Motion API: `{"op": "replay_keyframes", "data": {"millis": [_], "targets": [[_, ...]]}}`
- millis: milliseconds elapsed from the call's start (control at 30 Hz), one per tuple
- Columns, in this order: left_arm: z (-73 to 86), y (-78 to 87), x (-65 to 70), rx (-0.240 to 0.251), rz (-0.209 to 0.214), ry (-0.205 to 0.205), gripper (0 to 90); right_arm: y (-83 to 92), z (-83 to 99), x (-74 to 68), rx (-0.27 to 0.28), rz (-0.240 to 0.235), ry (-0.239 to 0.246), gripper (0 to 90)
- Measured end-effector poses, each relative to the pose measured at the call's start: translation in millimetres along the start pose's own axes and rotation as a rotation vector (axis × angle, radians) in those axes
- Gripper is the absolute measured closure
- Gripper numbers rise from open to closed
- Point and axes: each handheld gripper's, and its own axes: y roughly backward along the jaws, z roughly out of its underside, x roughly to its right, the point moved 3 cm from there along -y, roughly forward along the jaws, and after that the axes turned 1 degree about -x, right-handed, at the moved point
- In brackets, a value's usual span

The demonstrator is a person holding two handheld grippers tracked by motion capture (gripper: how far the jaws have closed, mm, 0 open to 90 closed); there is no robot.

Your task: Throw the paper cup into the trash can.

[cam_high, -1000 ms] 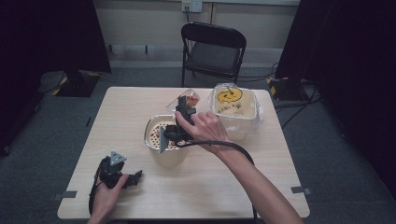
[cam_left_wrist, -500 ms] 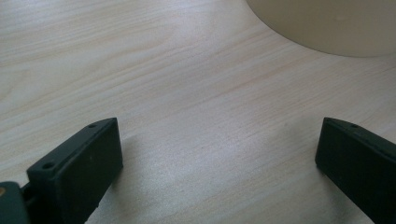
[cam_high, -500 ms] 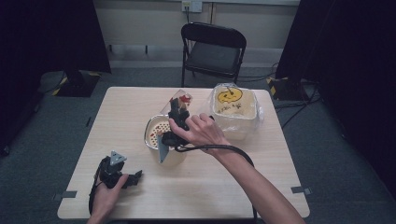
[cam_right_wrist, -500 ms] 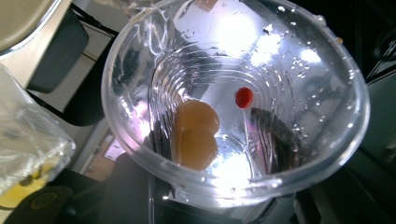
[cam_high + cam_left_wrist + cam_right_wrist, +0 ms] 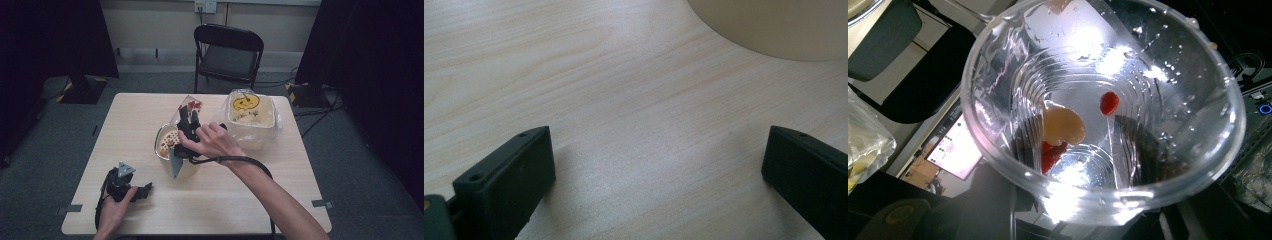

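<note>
The right claw (image 5: 186, 120) is holding a clear plastic cup (image 5: 187, 107) tipped over the bowl (image 5: 172, 150) in the middle of the high view, its jaws clamped on the cup's wall. Judging by the cup, the pouring is nearly finished: in the right gripper view the cup (image 5: 1103, 105) is almost empty, with one pale cream lump (image 5: 1063, 125) and a few red bits (image 5: 1109, 103) clinging near its bottom. The bowl is already carrying a speckled layer of red and pale pieces. What seems left is shaking out the last bits and setting the cup down.

The cup is thin, glossy and see-through, ribbed in rings towards its base, with droplets on its inner wall. The bowl is round, cream-sided and smooth. To its right a square translucent tub (image 5: 250, 120) with a yellow smiley face on top is sitting on the bench (image 5: 300, 170), which is pale wood with fine straight grain.

The left claw (image 5: 142, 190) is resting low at the lower left of the high view, its blocky matte black jaws standing wide apart over bare wood, gripping nothing.
</note>
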Motion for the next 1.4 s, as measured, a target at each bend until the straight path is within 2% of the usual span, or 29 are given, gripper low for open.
{"op": "replay_keyframes", "data": {"millis": [33,67,100,133,167,200,300,333,367,400,533,667,767,933,1000,1033,1133,1200,1333,1400], "targets": [[0.0,0.0,0.1,0.001,0.000,0.001,0.0,0.7,-0.6,-0.1,-0.005,0.001,0.005,56.4],[0.0,0.0,0.0,0.000,0.000,-0.001,0.0,1.6,-0.7,0.1,-0.023,0.025,0.042,56.5],[0.0,0.0,0.0,0.000,-0.001,-0.001,0.0,2.2,-0.8,0.4,-0.026,0.033,0.049,56.4],[0.0,0.0,-0.1,0.000,-0.001,-0.001,0.0,3.1,-0.9,1.0,-0.026,0.043,0.079,56.5],[0.0,0.0,-0.1,0.000,-0.001,-0.001,0.0,3.1,-0.9,1.0,-0.026,0.043,0.079,56.5],[0.0,0.0,0.0,0.001,0.000,0.001,0.0,4.9,-1.5,1.4,-0.026,0.051,0.110,56.5],[0.0,0.1,-0.2,-0.002,0.000,-0.003,0.0,6.0,-0.6,3.1,-0.036,0.035,0.148,56.5],[0.0,0.2,-0.3,-0.003,-0.001,-0.005,0.0,4.8,0.4,2.5,-0.039,0.020,0.140,56.5],[0.0,0.2,-0.3,-0.003,-0.001,-0.005,0.0,2.1,1.5,1.5,-0.037,0.011,0.108,56.5],[0.0,0.1,-0.2,-0.002,0.000,-0.003,0.0,0.8,3.1,1.2,-0.053,-0.003,0.131,56.5],[0.0,-0.1,0.2,0.001,0.001,0.002,0.0,-0.1,4.2,-1.2,-0.042,-0.014,0.100,56.5],[0.0,0.1,-0.2,-0.003,0.000,-0.003,0.0,-2.4,5.3,-1.7,-0.053,-0.020,0.104,56.5],[0.0,0.0,0.0,0.000,0.000,0.000,0.0,-2.2,5.7,-1.9,-0.049,-0.016,0.064,56.5],[-0.1,-0.1,0.1,0.002,0.001,0.000,0.0,-2.4,6.4,-2.1,-0.049,-0.003,0.066,56.5],[-0.1,-0.1,0.1,0.002,0.000,0.001,0.0,-1.9,5.6,-2.2,-0.047,-0.012,0.066,56.5],[-0.1,-0.1,0.2,0.002,0.000,0.002,0.0,-1.4,4.9,-1.9,-0.045,-0.011,0.084,56.5],[0.0,0.0,0.0,0.001,0.000,0.000,0.0,-1.1,4.5,-0.9,-0.043,-0.025,0.061,56.5],[0.0,-0.1,0.2,0.002,0.000,0.002,0.0,-1.8,4.8,-0.9,-0.037,-0.042,0.027,56.5],[0.0,-0.1,0.1,0.001,0.000,0.001,0.0,-6.4,13.0,2.7,-0.006,-0.199,-0.226,56.5],[0.0,0.0,0.1,0.001,0.000,0.001,0.0,-11.7,20.6,3.0,0.014,-0.285,-0.375,56.4]]}}
